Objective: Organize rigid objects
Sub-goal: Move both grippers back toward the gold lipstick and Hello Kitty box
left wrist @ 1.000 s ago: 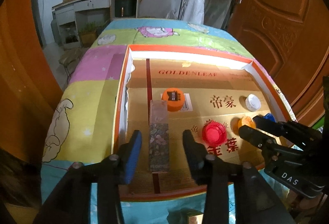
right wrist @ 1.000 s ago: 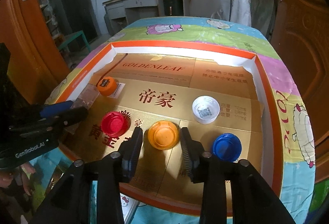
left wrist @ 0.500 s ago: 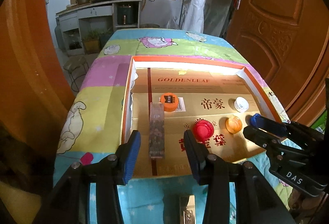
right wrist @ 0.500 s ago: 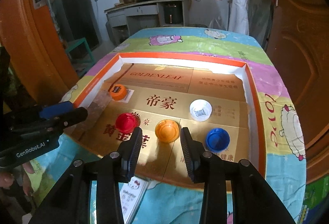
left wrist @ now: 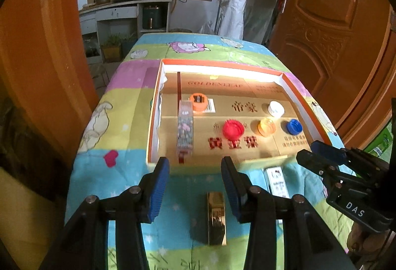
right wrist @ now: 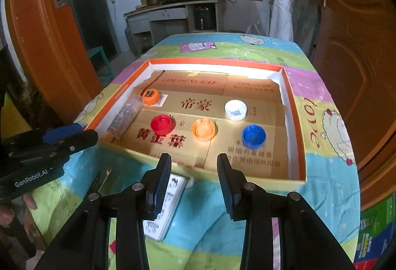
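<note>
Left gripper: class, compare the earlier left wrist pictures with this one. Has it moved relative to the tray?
Yes. The left gripper has pulled back from the tray: its fingertips, earlier over the tray floor, now sit at the near rim.

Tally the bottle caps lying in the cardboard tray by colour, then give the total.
Orange bottle cap: 2
Red bottle cap: 1
White bottle cap: 1
Blue bottle cap: 1
Total: 5 caps, all inside the cardboard tray.
</note>
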`<state>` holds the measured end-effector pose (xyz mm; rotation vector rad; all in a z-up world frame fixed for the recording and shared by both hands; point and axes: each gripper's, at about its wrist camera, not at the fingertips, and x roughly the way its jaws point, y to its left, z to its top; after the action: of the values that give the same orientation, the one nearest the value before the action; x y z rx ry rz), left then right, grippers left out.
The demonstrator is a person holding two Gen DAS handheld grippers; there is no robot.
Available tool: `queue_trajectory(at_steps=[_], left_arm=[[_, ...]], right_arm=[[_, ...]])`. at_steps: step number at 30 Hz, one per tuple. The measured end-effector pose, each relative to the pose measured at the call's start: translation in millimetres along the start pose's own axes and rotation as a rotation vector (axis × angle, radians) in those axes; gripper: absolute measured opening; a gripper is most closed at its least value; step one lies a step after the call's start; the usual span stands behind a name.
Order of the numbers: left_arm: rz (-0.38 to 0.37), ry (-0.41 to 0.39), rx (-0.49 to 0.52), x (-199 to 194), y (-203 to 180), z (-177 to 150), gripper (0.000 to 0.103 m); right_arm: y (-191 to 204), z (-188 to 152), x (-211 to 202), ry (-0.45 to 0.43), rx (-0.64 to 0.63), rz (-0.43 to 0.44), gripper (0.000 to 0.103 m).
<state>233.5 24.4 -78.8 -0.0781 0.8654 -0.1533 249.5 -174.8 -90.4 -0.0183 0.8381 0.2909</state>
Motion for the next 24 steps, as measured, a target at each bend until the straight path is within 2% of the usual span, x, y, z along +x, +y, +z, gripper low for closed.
queue_trajectory(at_steps=[13, 24], left_arm=[[-0.024, 0.018, 0.005, -16.4, -4.2, -35.8, 0.044], [-0.033, 0.064, 0.036, -2.5, -10.7, -52.2, 0.044]], right_arm=[[15.2, -35.2, -18.1, 0.024, 0.001, 0.010, 0.040], [23.5, -42.6, -16.7, 0.042, -0.002, 0.014, 0.040]])
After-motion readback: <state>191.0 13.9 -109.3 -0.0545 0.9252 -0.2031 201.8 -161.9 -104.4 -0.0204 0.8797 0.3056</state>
